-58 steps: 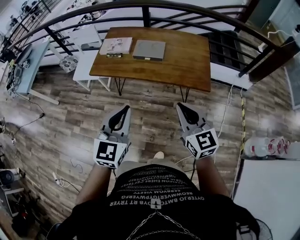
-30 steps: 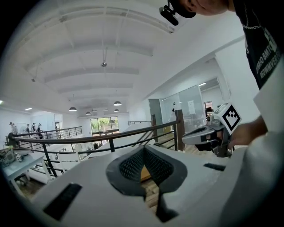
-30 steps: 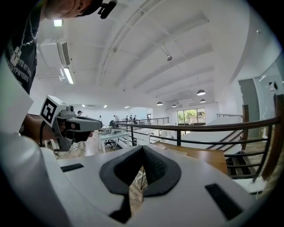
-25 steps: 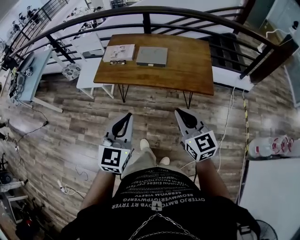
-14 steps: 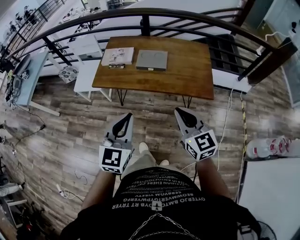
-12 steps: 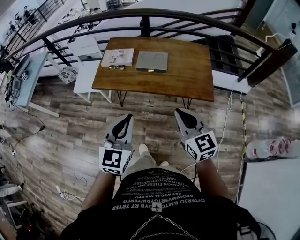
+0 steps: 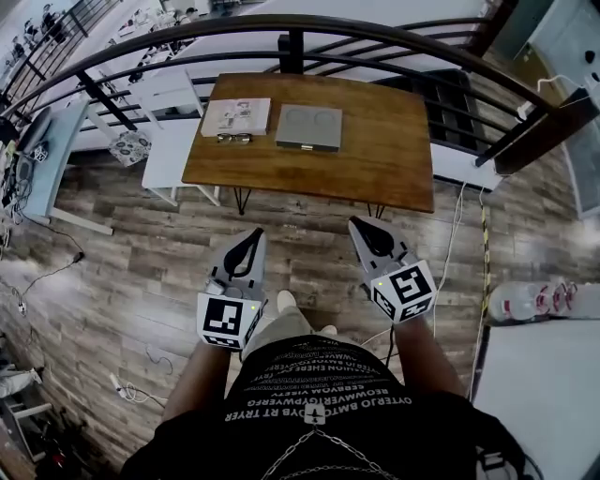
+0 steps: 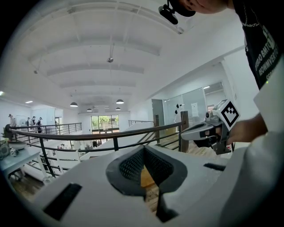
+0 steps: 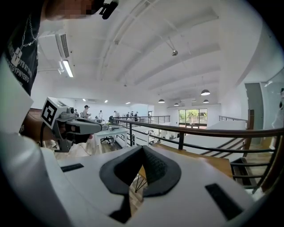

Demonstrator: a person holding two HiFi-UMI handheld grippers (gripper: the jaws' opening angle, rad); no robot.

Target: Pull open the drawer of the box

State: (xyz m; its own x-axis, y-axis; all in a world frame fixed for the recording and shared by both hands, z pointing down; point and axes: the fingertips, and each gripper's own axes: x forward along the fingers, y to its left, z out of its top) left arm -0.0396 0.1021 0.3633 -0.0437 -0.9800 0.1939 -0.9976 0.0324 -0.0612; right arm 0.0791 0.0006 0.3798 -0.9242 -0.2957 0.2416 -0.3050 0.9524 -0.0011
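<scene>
Wood-plank mezzanine floor (image 7: 141, 253), with a curved black railing (image 7: 281, 23) at its far edge. Against the railing stands a wooden table (image 7: 375, 159) on thin metal legs. On the table's far-left part lies a flat grey box (image 7: 309, 127), the task's thing. Just left of it is a booklet (image 7: 236, 116) w/ glasses (image 7: 234, 139) in front. The drawer front isn't clear from here; it looks to be on the box's near edge.

A person stands well back from the table, holding 2 grippers out side by side. Left gripper (image 7: 250, 236): jaws together, nothing between them. Right gripper (image 7: 362, 229): jaws together too, empty. Both are well apart from the box.

The step in hand, as I judge it, is the approach. To do it well:
- Close in until the box is within easy reach.
- Part 1 gripper's jaws before arriving.
- Aim at the pull on the near edge, approx. centred.
- The box looks light and may slide, so the other gripper should prob. press on its top.
- Pull straight back, level w/ the tabletop.
</scene>
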